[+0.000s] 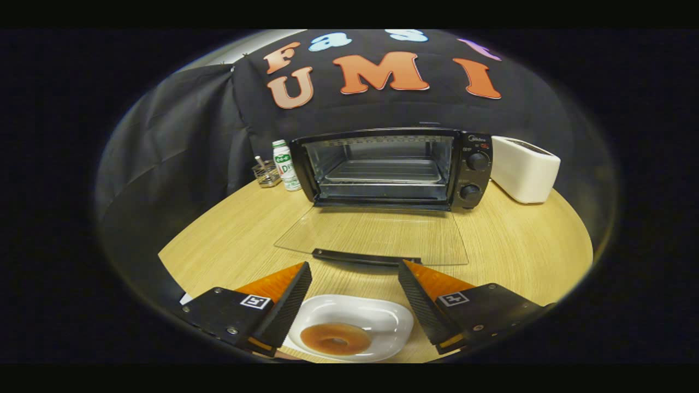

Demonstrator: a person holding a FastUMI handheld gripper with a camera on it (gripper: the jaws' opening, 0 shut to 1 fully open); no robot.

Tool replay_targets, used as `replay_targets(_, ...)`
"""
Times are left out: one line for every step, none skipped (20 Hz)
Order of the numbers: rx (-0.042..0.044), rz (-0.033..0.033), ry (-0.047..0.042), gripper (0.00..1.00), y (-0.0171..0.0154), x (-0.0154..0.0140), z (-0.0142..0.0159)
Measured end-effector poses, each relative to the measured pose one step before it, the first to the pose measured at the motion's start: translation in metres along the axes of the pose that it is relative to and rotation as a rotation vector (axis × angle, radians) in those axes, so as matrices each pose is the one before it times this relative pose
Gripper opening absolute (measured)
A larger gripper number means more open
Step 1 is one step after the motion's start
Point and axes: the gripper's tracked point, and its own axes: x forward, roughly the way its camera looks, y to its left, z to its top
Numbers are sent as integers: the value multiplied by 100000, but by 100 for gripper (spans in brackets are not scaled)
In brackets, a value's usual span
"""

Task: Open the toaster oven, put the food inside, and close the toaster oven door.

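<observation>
Toaster oven (pixel 390 169) stood at back of table (pixel 519 245), glass door (pixel 377 234) already dropped flat toward the gripper (pixel 355 286), handle nearest. Fingers were spread wide, holding nothing. Donut (pixel 335 338) lay on a white plate (pixel 377 319) well in front of the oven, below and between the fingers. Donut looked soft, light, glazed, prob. slippery & easy to squash, so pinch gently across the ring. Plate seemed stiff, breakable. Bottle (pixel 286 165) and wire basket (pixel 266 174) stood left of oven, white toaster (pixel 524 169) to the right.
</observation>
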Motion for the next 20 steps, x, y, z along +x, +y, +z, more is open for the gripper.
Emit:
replay_targets(-880, 1069, 587, 96, 145, -990, -915)
replay_targets(-997, 472, 574, 96, 203, -797, -960)
replay_targets(-1727, 214, 2234, 96, 150, -665, -1336)
replay_targets(-1880, 744, 2786, 96, 310, -490, -1411)
replay_targets(-1270, 1338, 1650, 96, 496, -708, -1109)
replay_targets(-1093, 894, 1110, 96, 392, -411, -715)
replay_targets(-890, 517, 923, 95, 153, -435, -591)
replay_targets(-319, 348, 658, 95, 186, -133, -503)
replay_targets(-8, 323, 995, 95, 105, 28, -589)
replay_targets(93, 399, 1139, 95, 143, 101, -497)
replay_targets(-183, 153, 1265, 95, 158, 171, -512)
replay_targets(-557, 37, 1459, 95, 55, 291, -449)
replay_targets(-491, -138, 1171, 95, 82, 337, -483)
replay_targets(-416, -680, 880, 95, -31, 219, -341)
replay_targets(-96, -854, 482, 95, -182, -37, -182)
replay_targets(164, -416, 680, 95, -142, 213, -173)
replay_targets(533, -548, 630, 95, -108, 442, -241)
replay_targets(1259, 591, 430, 93, -7, 158, -234)
replay_targets(1249, 243, -808, 90, -16, -10, 225)
replay_targets(538, 199, 456, 89, 70, 94, 43)
